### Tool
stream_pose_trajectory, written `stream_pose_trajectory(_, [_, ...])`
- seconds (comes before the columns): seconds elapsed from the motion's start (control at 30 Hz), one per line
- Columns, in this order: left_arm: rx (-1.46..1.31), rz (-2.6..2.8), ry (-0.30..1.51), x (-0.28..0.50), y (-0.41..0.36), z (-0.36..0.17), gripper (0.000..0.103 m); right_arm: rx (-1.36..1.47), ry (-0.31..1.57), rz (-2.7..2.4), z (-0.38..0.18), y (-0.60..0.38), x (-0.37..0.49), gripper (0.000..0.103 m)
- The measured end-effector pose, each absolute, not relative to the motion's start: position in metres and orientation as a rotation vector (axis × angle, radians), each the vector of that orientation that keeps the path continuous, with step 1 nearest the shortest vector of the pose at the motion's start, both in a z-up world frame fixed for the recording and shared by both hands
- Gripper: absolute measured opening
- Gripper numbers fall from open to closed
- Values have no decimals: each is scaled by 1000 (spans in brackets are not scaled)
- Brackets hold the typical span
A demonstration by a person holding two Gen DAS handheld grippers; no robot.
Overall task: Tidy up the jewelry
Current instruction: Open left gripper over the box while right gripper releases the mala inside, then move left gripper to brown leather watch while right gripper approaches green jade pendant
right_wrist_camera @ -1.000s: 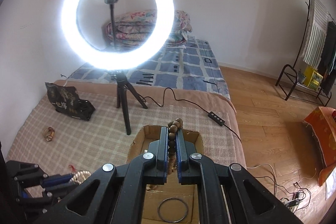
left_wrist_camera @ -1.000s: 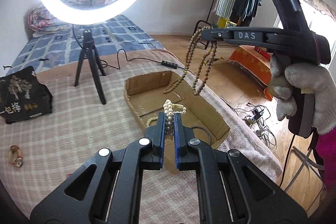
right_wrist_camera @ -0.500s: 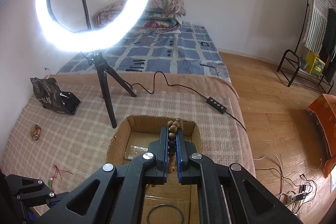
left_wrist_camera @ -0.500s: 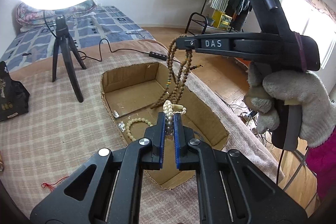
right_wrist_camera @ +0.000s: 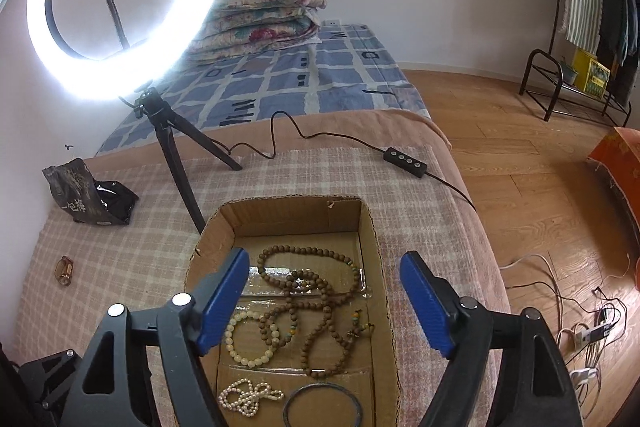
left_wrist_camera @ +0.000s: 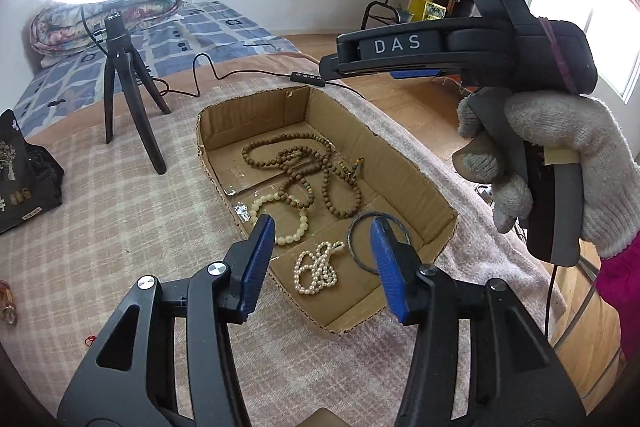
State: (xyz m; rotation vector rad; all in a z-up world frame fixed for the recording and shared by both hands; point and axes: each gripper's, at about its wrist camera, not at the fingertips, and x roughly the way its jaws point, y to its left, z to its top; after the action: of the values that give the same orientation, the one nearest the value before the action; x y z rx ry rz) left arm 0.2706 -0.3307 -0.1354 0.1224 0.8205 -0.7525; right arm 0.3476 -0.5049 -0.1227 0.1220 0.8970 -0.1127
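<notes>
We hold both claws above an open cardboard box (left_wrist_camera: 404,163) that sits on a checked blanket (left_wrist_camera: 120,211) on the bed. Our left claw (left_wrist_camera: 322,247) has just been opening, and nothing is between its blue pads now; it hangs released over the near end of the box. Our right claw (right_wrist_camera: 322,301) has also just been opening, its jaws stand wide apart with nothing held, and in the left view we see it from the side, gripped by a hand in a white knit glove (left_wrist_camera: 560,167). The jewelry all lies on the box floor: a long brown bead necklace (right_wrist_camera: 316,311) in loose loops toward the far end, a cream bead bracelet (right_wrist_camera: 250,339) just beside it on the left, a small heap of white pearls (right_wrist_camera: 246,397) at the near end, and a dark bangle (right_wrist_camera: 322,405) next to the pearls. A lit ring light (right_wrist_camera: 128,3) on a tripod stands on the blanket beyond the box, and a black bag (right_wrist_camera: 90,199) lies off to the left.
</notes>
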Motion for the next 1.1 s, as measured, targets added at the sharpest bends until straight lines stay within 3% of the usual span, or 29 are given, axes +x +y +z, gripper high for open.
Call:
stream_pose_trajectory(0.53, [168, -707, 769, 249, -271, -120, 51, 55, 879, -82, -98, -463, 323, 99])
stream_pose_trajectory(0.6, [156, -694, 773, 247, -251, -120, 51, 49, 864, -77, -93, -456, 316, 102])
stream_pose_trajectory(1.1, [38, -372, 806, 244, -57, -143, 51, 54, 825, 86, -96, -382, 258, 103])
